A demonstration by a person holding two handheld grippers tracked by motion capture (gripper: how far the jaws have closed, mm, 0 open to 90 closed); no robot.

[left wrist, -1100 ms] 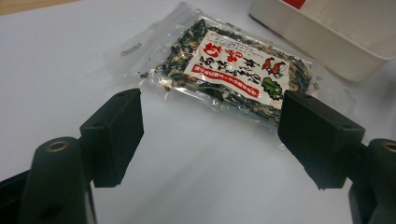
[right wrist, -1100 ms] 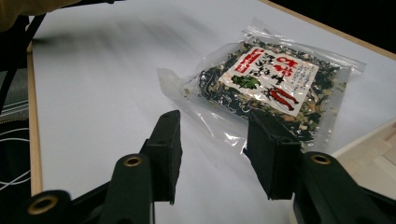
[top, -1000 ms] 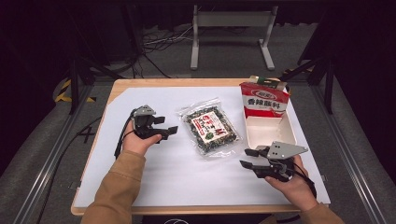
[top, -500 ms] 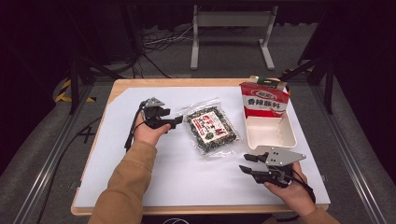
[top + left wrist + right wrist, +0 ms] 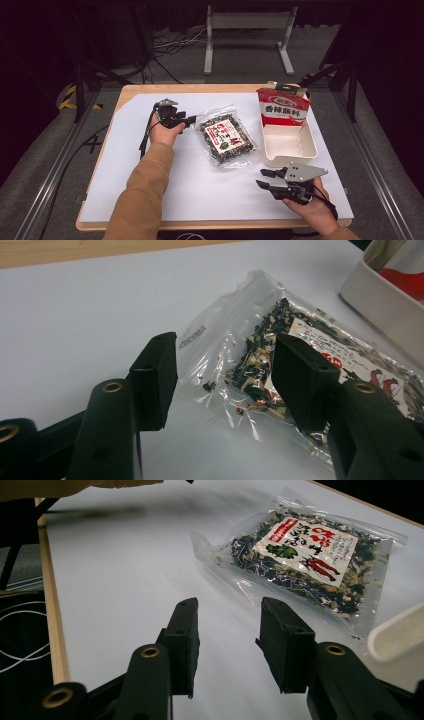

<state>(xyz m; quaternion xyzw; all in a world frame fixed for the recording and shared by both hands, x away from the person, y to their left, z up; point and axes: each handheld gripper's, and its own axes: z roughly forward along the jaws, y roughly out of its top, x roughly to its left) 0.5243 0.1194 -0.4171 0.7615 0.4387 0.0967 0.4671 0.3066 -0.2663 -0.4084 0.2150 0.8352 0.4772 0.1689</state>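
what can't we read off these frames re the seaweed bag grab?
- Left gripper, left gripper view: contact between pads and clear bag unclear; one jaw blocks the edge.
- Bag label print, high view: too small to read.
- White tray, right gripper view: cut off by frame edge.
- Red pouch: hides tray's far end.

Left gripper (image 5: 191,120) slides across the white sheet toward 3 o'clock and now sits right at the top-left corner of the clear snack bag (image 5: 226,136), where before it was well apart from it. Its jaws have just been closing, with the bag's clear corner between them. Right gripper (image 5: 263,179) has its jaws closing a bit too, nothing between them.
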